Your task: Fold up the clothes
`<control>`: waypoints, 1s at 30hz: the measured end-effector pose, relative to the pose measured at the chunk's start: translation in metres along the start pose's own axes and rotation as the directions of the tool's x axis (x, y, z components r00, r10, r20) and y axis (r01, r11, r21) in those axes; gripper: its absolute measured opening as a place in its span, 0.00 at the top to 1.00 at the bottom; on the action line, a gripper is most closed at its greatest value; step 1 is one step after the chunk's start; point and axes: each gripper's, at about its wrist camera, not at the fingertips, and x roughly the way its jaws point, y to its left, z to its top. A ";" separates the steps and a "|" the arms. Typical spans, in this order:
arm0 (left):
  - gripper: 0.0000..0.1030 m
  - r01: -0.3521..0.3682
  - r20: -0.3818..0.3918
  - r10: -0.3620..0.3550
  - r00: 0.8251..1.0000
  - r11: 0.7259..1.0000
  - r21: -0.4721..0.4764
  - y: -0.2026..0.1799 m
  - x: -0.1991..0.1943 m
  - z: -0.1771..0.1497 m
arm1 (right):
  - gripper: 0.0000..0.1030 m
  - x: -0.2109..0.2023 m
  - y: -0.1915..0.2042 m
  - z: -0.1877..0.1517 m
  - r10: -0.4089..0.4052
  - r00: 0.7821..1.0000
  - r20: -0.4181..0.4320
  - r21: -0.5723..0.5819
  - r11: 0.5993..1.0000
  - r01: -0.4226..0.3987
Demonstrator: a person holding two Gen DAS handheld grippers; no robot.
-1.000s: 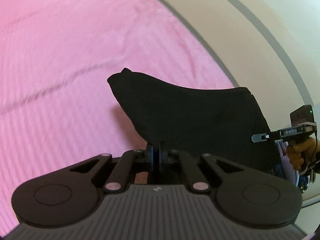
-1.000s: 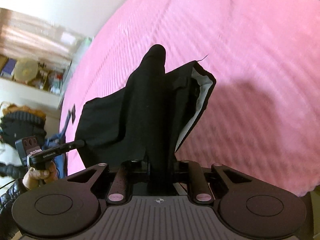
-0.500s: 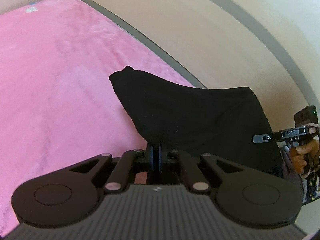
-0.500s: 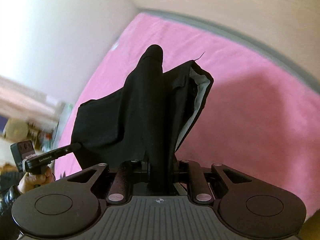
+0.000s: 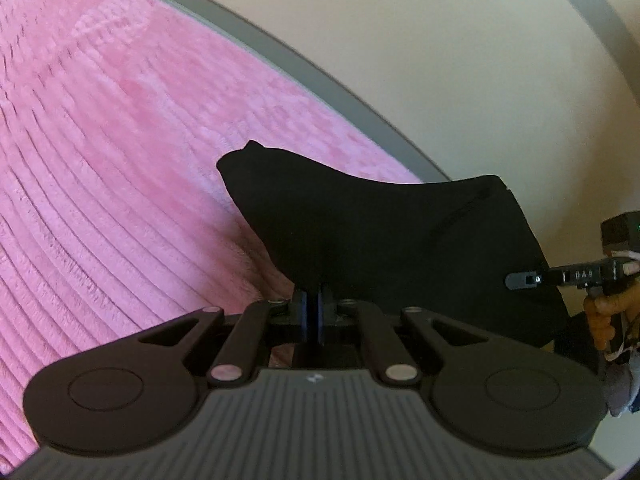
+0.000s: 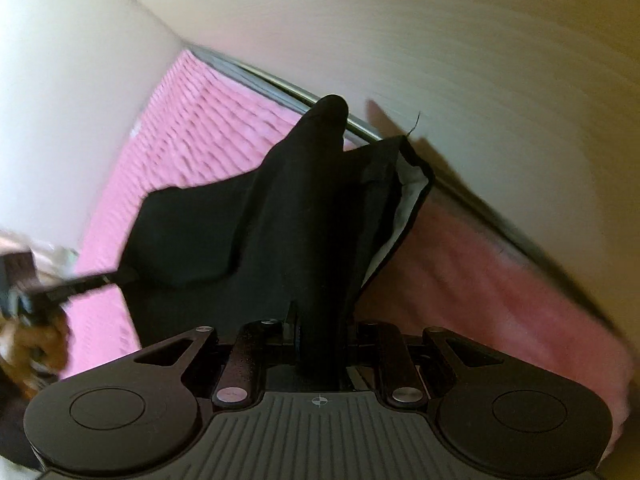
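Observation:
A black garment (image 5: 384, 236) hangs stretched in the air between both grippers, above a pink ribbed blanket (image 5: 100, 184). My left gripper (image 5: 311, 312) is shut on one edge of the cloth. In its view the right gripper (image 5: 520, 280) pinches the far edge, held by a hand (image 5: 604, 312). In the right wrist view my right gripper (image 6: 316, 336) is shut on a thick bunch of the black garment (image 6: 304, 216), whose pale lining (image 6: 404, 196) shows at the right. The left gripper (image 6: 124, 276) grips the cloth's left corner there.
A cream wall (image 5: 400, 40) with a grey strip (image 5: 304, 68) along its foot borders the pink blanket (image 6: 192, 136) close behind the garment. A white wall (image 6: 60, 100) closes the corner at the left in the right wrist view.
Both grippers have swept sideways with the garment toward the wall and sunk a little. The wall now fills much more of both views. The grips on the cloth are unchanged.

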 end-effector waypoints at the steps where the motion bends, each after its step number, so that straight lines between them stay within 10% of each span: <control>1: 0.98 -0.005 -0.007 0.005 1.000 1.000 -0.011 0.005 0.006 0.001 | 0.84 0.004 0.000 -0.001 -0.020 1.000 -0.001 -0.025 0.999 0.020; 9: 0.92 -0.044 -0.057 0.041 0.998 0.998 -0.052 0.028 0.036 -0.001 | 0.48 0.017 -0.021 -0.002 -0.121 0.991 0.057 -0.033 0.992 0.123; 16: 0.92 -0.098 -0.013 0.098 0.995 0.995 -0.016 0.024 0.007 0.000 | 0.48 -0.019 0.067 -0.027 -0.305 0.894 0.328 -0.382 0.823 0.421; 21: 0.93 -0.081 0.037 0.082 0.996 0.996 -0.034 0.025 -0.005 -0.002 | 0.48 0.008 0.089 0.000 -0.209 0.906 0.368 -0.416 0.834 0.361; 30: 0.92 -0.033 -0.005 0.034 0.999 0.997 0.075 -0.001 0.028 0.006 | 0.49 0.083 0.070 0.027 -0.348 0.880 0.324 -0.372 0.808 0.457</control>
